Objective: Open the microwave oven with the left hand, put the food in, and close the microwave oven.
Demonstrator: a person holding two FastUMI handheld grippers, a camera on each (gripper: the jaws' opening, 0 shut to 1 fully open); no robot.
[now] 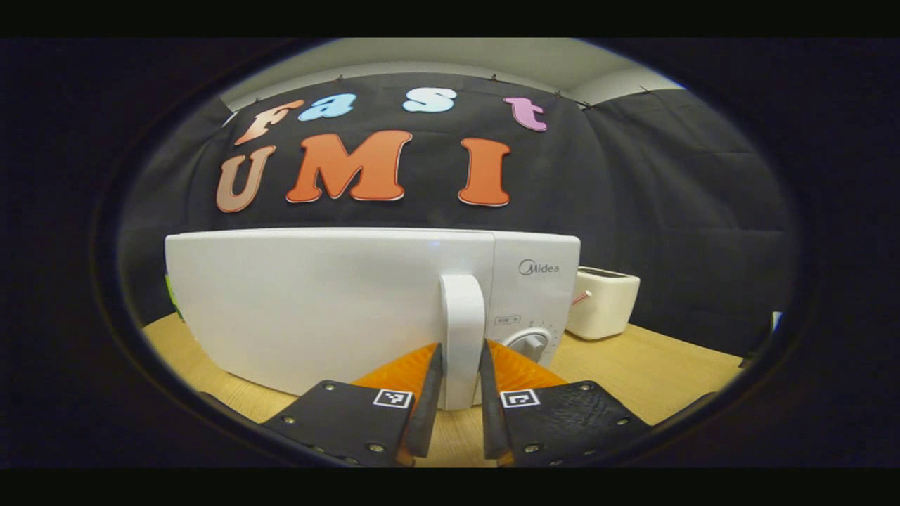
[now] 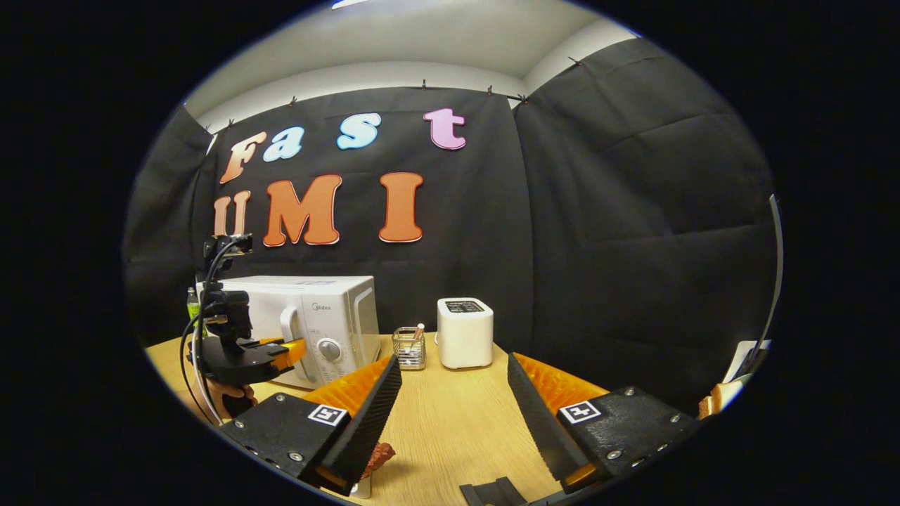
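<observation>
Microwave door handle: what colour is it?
White, matching the door; the upright microwave door handle shows best in the left gripper view.

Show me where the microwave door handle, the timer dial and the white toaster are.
Door handle (image 1: 462, 330): left gripper view, middle of the upright bar.
Timer dial (image 2: 328, 349): right gripper view, knob face.
Toaster (image 2: 464, 344): right gripper view, front wall.

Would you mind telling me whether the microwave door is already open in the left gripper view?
No, the microwave door sits flush and closed, with the left gripper fingers on either side of its handle.
</observation>
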